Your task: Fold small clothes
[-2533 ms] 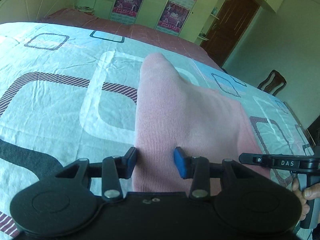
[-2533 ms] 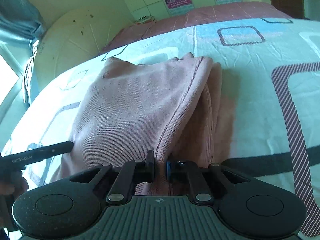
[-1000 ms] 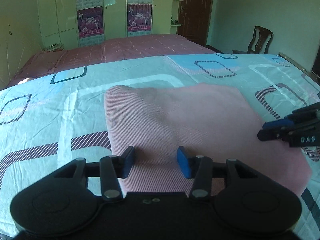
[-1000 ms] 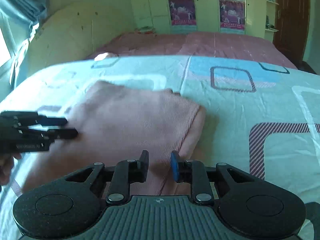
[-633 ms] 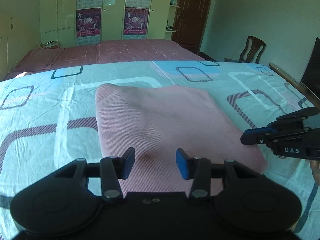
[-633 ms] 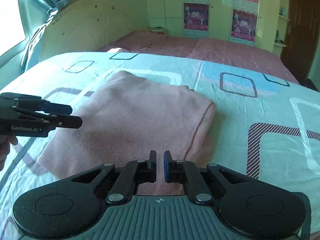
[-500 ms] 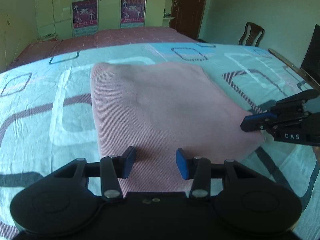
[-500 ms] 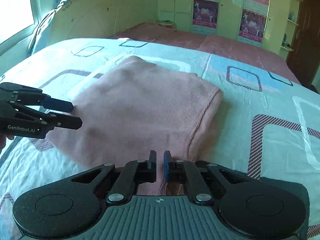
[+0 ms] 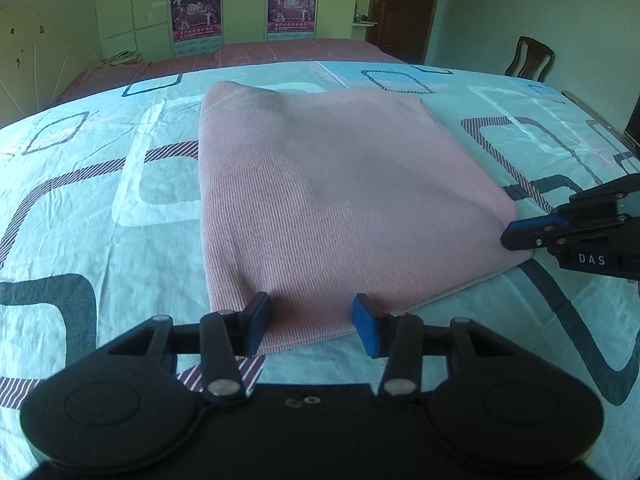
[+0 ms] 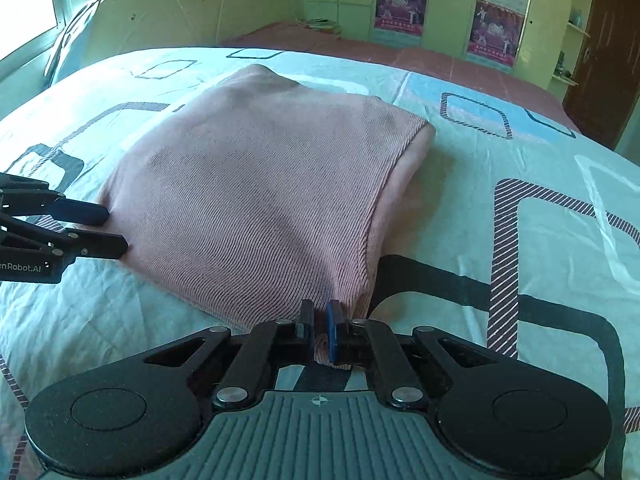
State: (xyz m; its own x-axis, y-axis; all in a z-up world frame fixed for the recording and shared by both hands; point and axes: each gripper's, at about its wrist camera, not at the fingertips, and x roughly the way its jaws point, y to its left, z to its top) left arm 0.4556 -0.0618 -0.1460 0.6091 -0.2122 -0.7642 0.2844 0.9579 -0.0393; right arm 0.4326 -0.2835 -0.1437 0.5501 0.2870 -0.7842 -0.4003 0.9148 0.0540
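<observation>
in the right wrist view, at nine o'clock, the left gripper (image 10: pixel 116 230) bears the partly cut-off writing "enrobot.ai"; its two dark fingers stand spread apart at the garment's left edge, with nothing clamped between them. the pink garment (image 10: pixel 256 188) lies folded flat on the bedsheet (image 10: pixel 500 240), a rough square of ribbed knit. its thick layered fold runs along the three o'clock side, from six o'clock up toward one o'clock. the sheet is pale, crinkled cotton printed with rounded squares, some striped, some dark. at six o'clock the right gripper (image 10: pixel 319 328) is pinched tight on the garment's near corner, pink knit showing between its pads. in the left wrist view that same gripper (image 9: pixel 516 236), at three o'clock, carries white letters "das". posters (image 9: pixel 196 8) on the far wardrobe read "2019".
</observation>
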